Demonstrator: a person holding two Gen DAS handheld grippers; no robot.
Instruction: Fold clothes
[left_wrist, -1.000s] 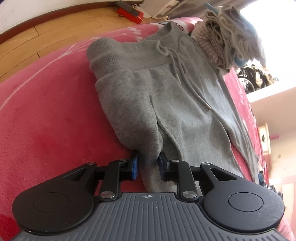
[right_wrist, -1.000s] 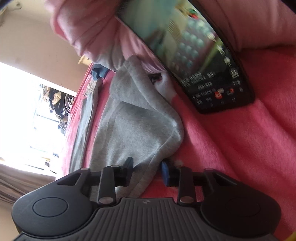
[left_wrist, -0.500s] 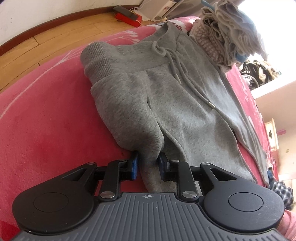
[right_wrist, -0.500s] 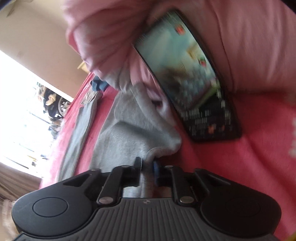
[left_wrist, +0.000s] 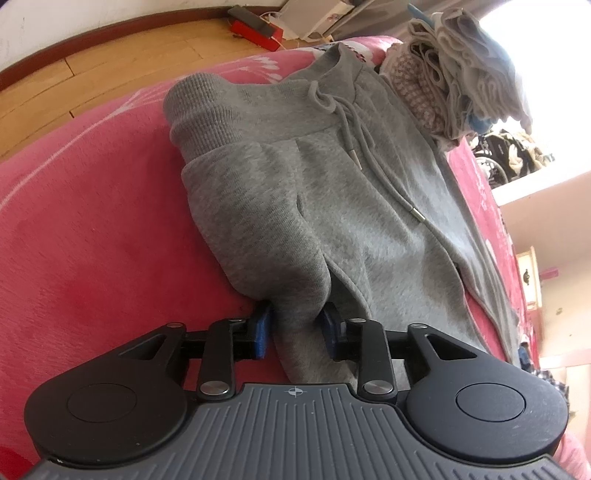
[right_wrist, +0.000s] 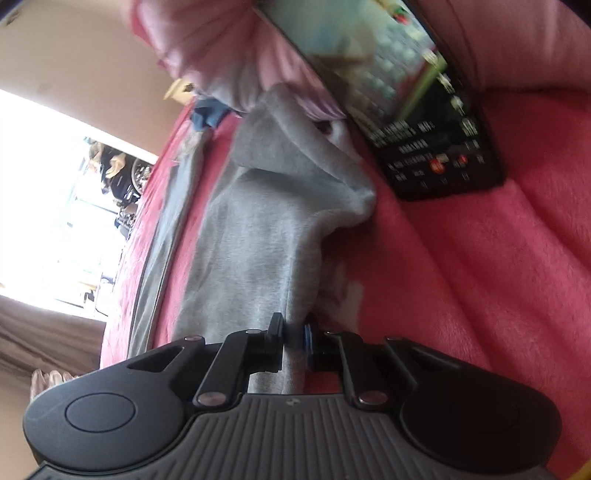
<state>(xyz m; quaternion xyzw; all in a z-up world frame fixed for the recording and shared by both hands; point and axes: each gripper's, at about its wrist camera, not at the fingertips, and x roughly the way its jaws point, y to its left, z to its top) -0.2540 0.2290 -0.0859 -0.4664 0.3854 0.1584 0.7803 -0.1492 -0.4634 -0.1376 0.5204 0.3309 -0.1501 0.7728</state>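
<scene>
Left wrist view: grey sweatpants (left_wrist: 332, 206) lie spread on a red blanket (left_wrist: 92, 236) that covers the bed, reaching away from the jaws. Their fabric is thick and fleecy, with a ribbed waistband at the far end and a tied drawstring whose two metal-tipped cords trail across the front toward the jaws. One leg is doubled over the other, making a rounded fold whose near end runs down between the jaws of the left gripper (left_wrist: 295, 326). These jaws have just been opening; the blue pads stand just beside the bunched cloth on either side, and whether they still press on it cannot be told. Beyond the waistband, touching the far edge of the pants, sits a stack of folded clothes (left_wrist: 461, 74). Out to the left of the jaws the blanket is bare as far as the bed's edge, with wooden floor (left_wrist: 74, 74) past it. To the right of the jaws the pants' long hem runs close to the blanket's other edge.

Right wrist view: the right gripper (right_wrist: 293, 338) has just been closing its jaws, and they pinch a narrow ridge of the same grey cloth (right_wrist: 258, 251), which widens ahead into a crumpled fold. Ahead and to the right of the jaws a dark tablet (right_wrist: 424, 122) with a lit screen leans against a pink cushion (right_wrist: 517, 37), near the fold's far corner. Bare blanket fills the space right of the jaws.
</scene>
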